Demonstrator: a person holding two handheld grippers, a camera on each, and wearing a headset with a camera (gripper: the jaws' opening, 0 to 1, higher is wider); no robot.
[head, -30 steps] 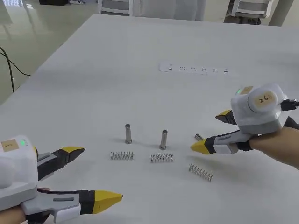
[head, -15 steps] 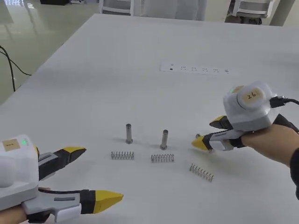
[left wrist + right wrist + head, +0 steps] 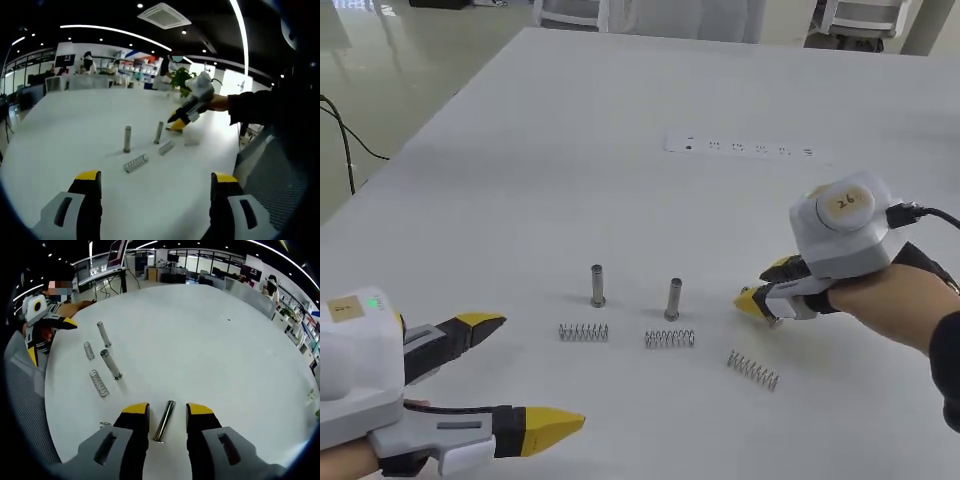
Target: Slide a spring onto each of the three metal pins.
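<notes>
A handwritten "26" is read on the round label atop the right gripper, at three o'clock; the left gripper tag is illegible.

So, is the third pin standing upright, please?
No, the third pin lies flat on the table, between the right gripper's open jaws.

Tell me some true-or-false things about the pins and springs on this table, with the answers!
1. Two silver metal pins stand upright on the white table. True.
2. One pin has a spring on it. False: all three coiled wire springs lie flat on the table.
3. The third pin lies flat between the fingers of the right gripper. True.
4. The left gripper holds a spring. False: its fingers are open and empty.
</notes>
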